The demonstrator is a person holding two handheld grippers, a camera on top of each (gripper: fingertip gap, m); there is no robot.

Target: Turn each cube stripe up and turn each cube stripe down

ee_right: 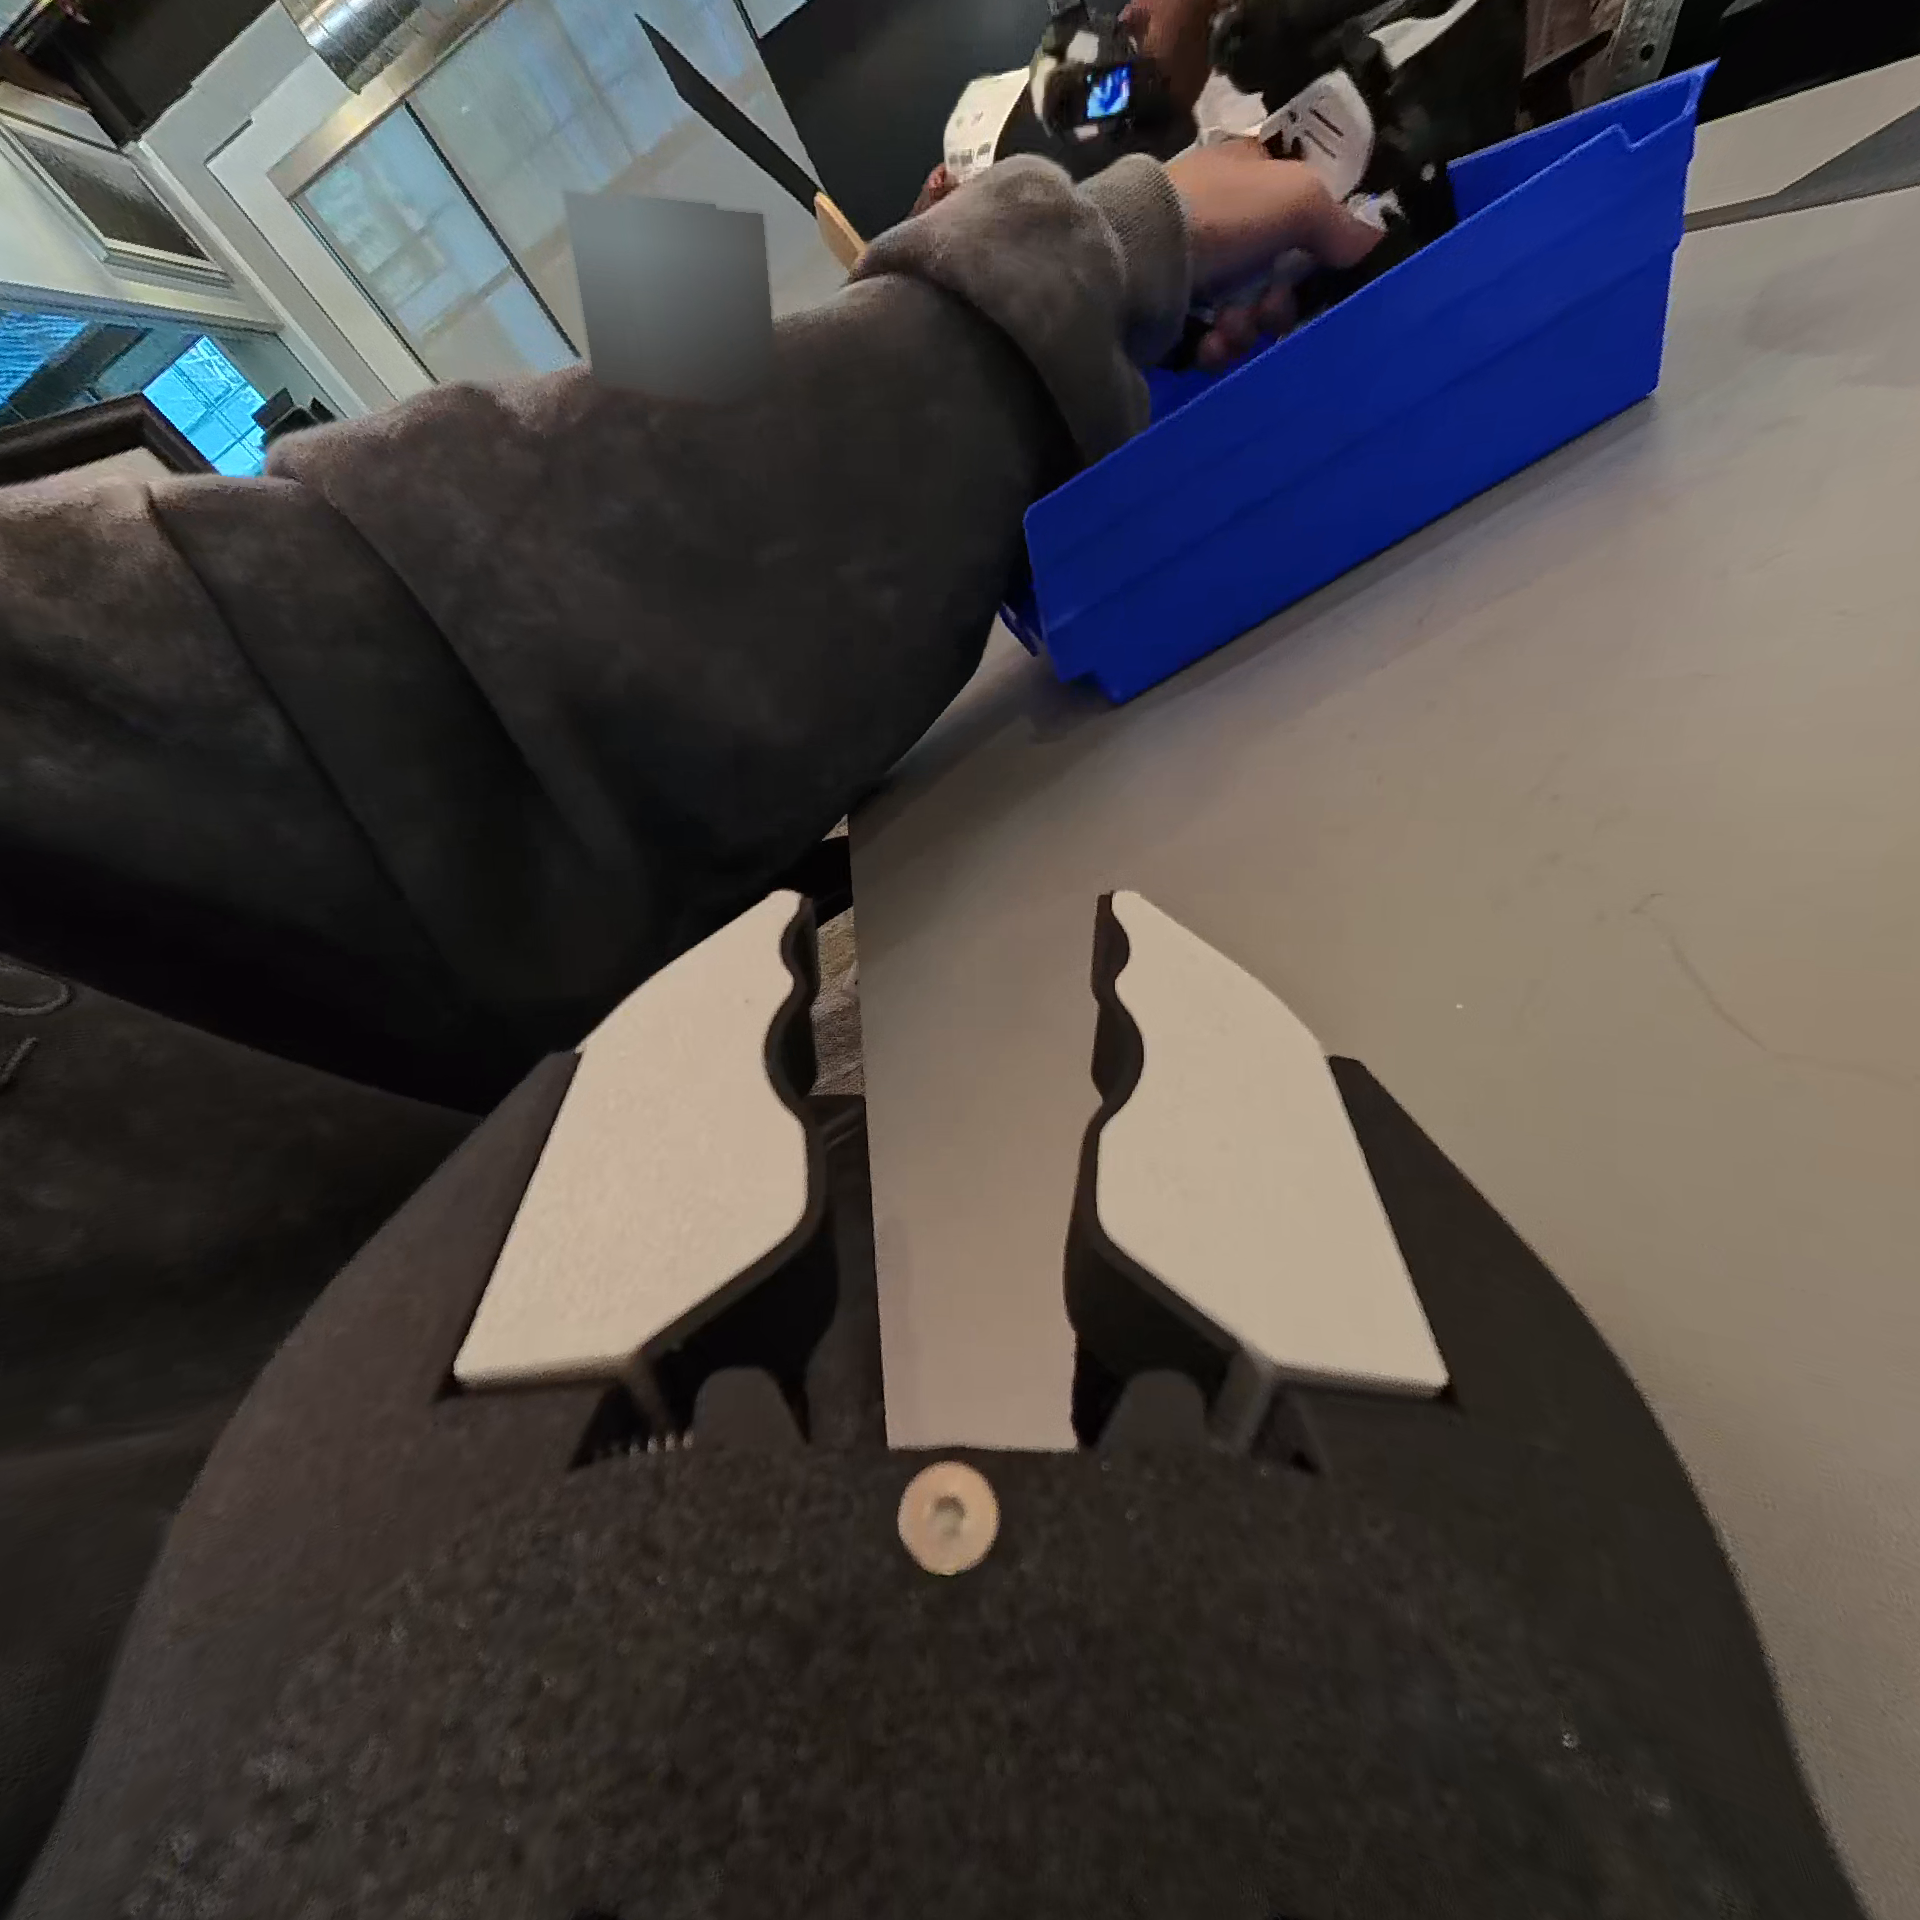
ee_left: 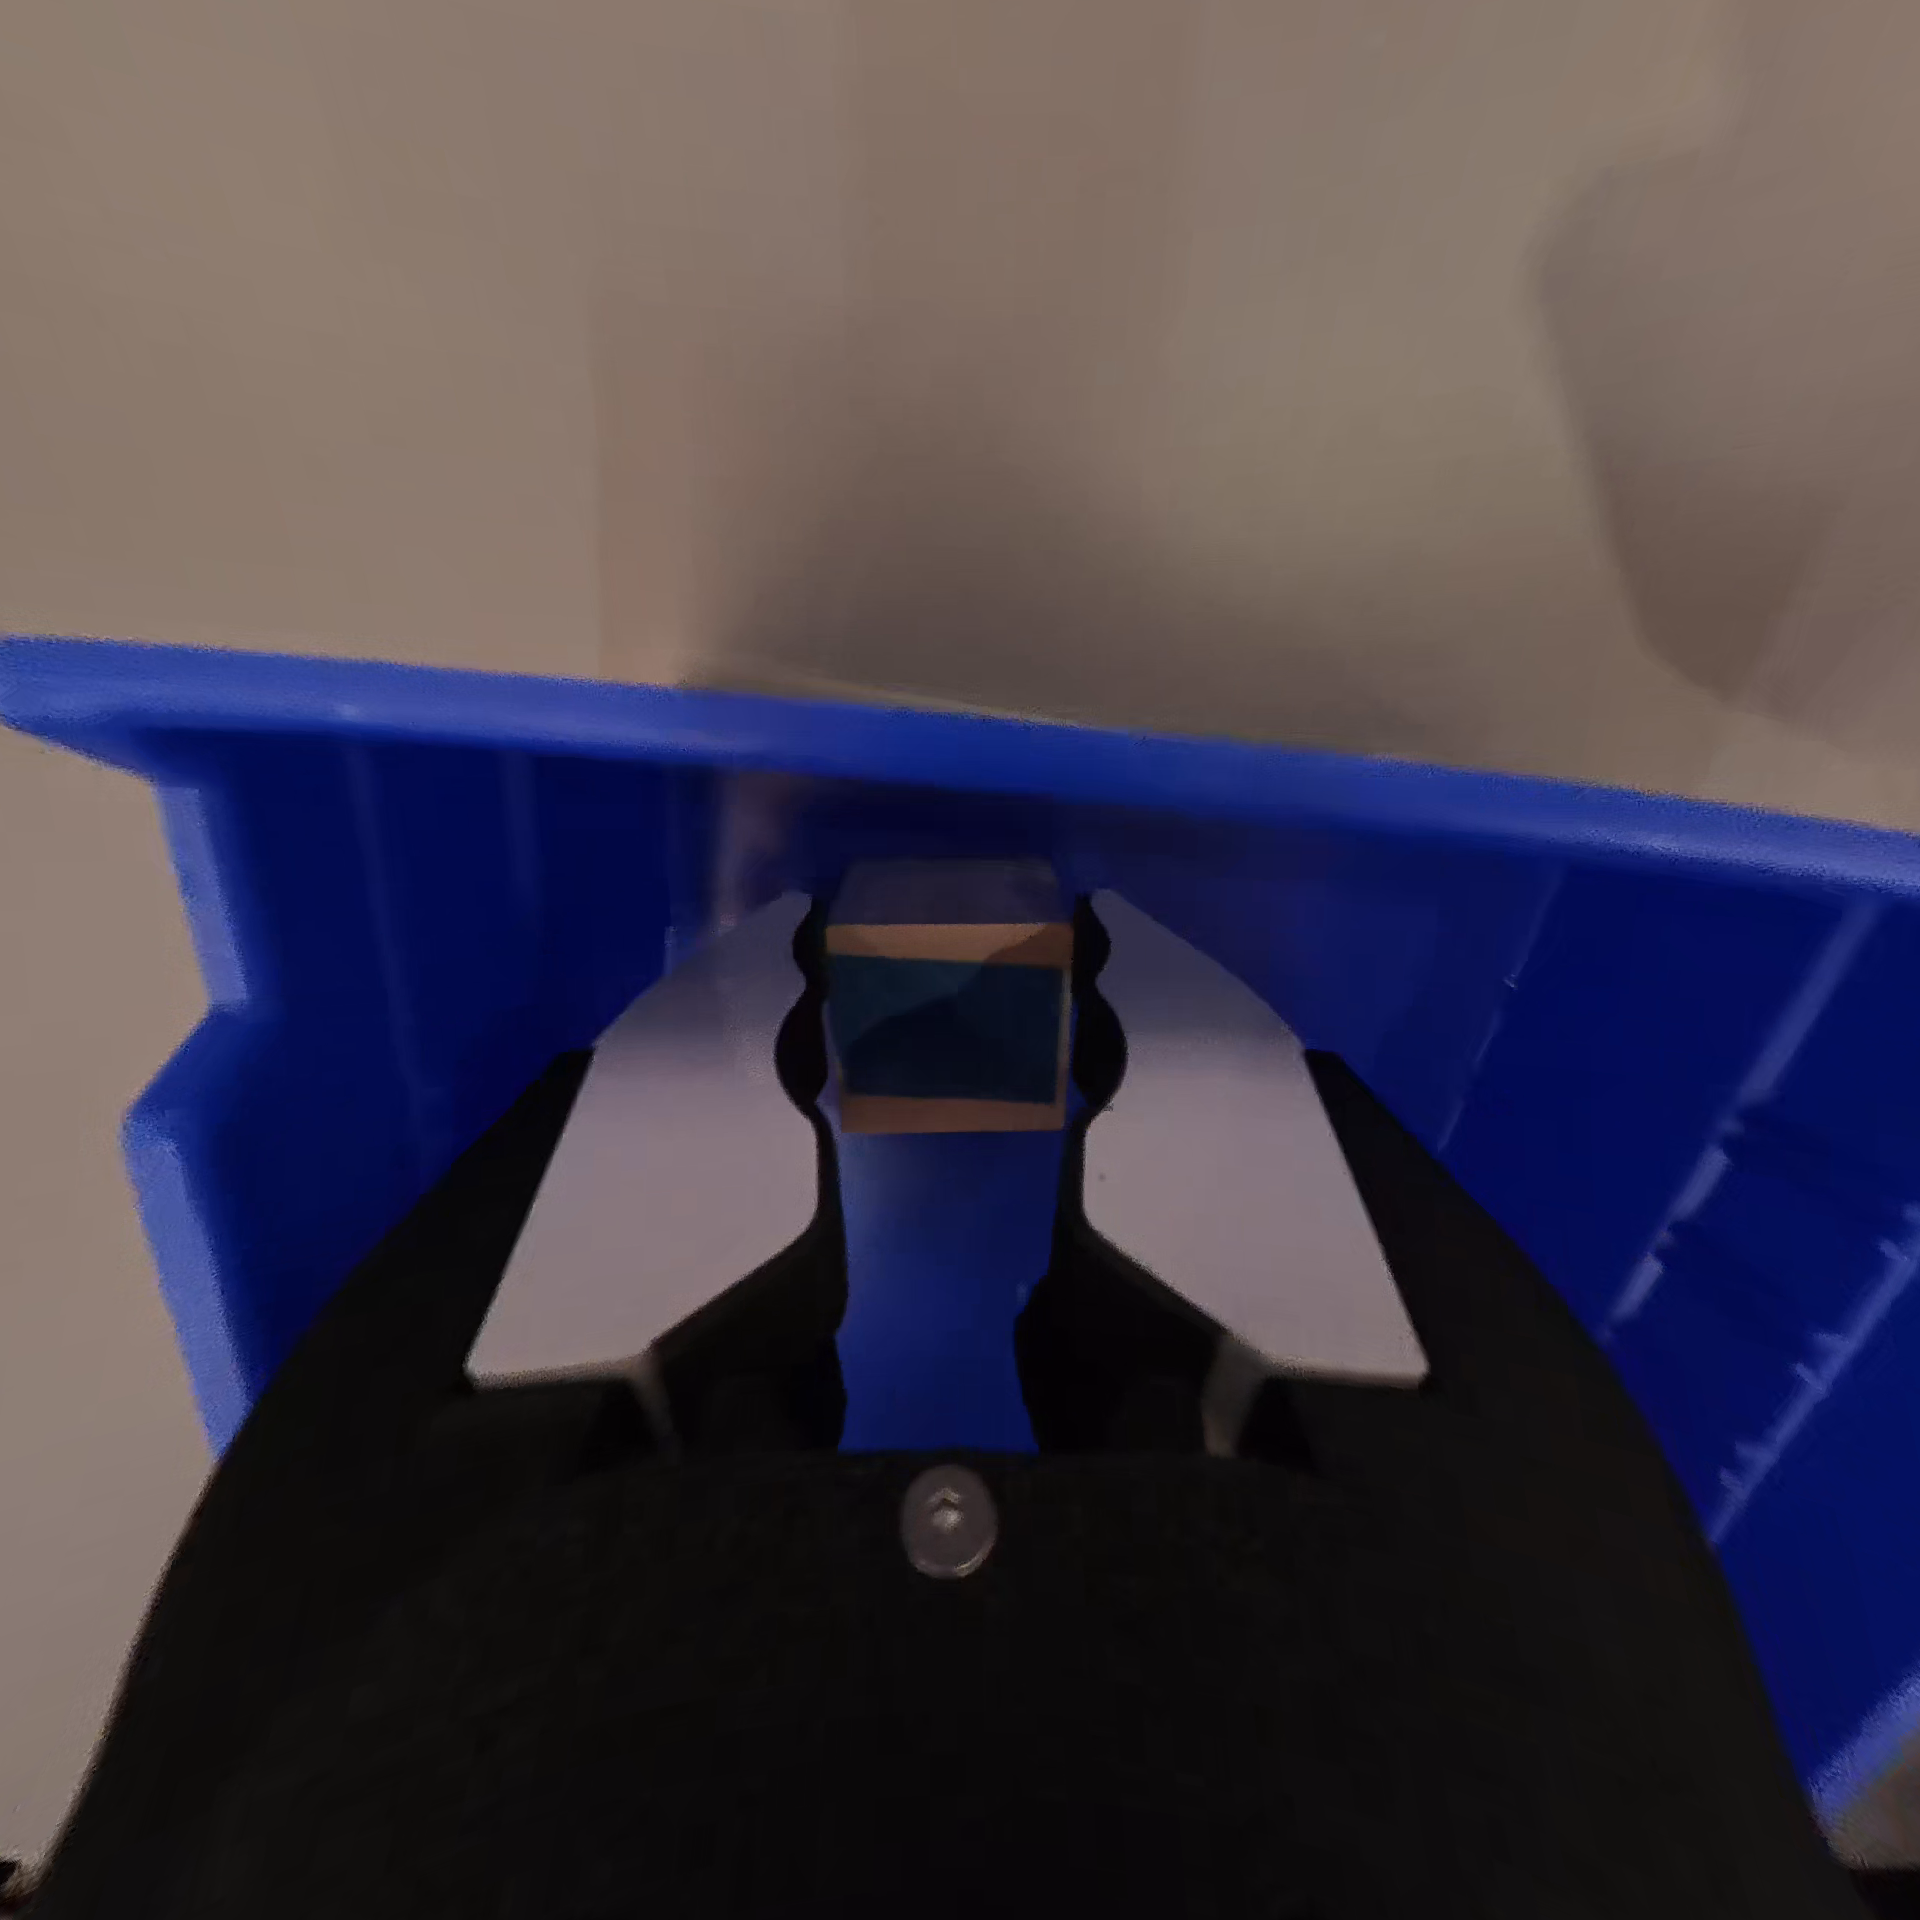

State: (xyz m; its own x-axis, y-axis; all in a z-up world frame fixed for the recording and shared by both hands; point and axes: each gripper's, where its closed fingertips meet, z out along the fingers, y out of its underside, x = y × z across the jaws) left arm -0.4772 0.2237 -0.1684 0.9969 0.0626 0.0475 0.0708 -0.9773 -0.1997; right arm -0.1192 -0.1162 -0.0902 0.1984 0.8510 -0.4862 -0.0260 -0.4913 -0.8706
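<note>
In the left wrist view my left gripper point(ee_left: 948, 935) is shut on a small clear glass cube point(ee_left: 948, 1013), held between the fingertips inside a blue plastic bin point(ee_left: 436, 997). The cube shows tan bands along its top and bottom edges. I cannot tell which way any stripe faces. In the right wrist view my right gripper point(ee_right: 961, 914) is open and empty, low over the grey table point(ee_right: 1455, 935). The same blue bin point(ee_right: 1351, 457) stands farther off on the table, with the left gripper's body point(ee_right: 1340, 114) reaching into it, its fingers hidden by the bin wall.
A person's grey sleeve point(ee_right: 623, 582) and hand point(ee_right: 1257, 208) stretch from the left across to the bin. The bin's walls close in around the left gripper. A room with glass panels lies behind.
</note>
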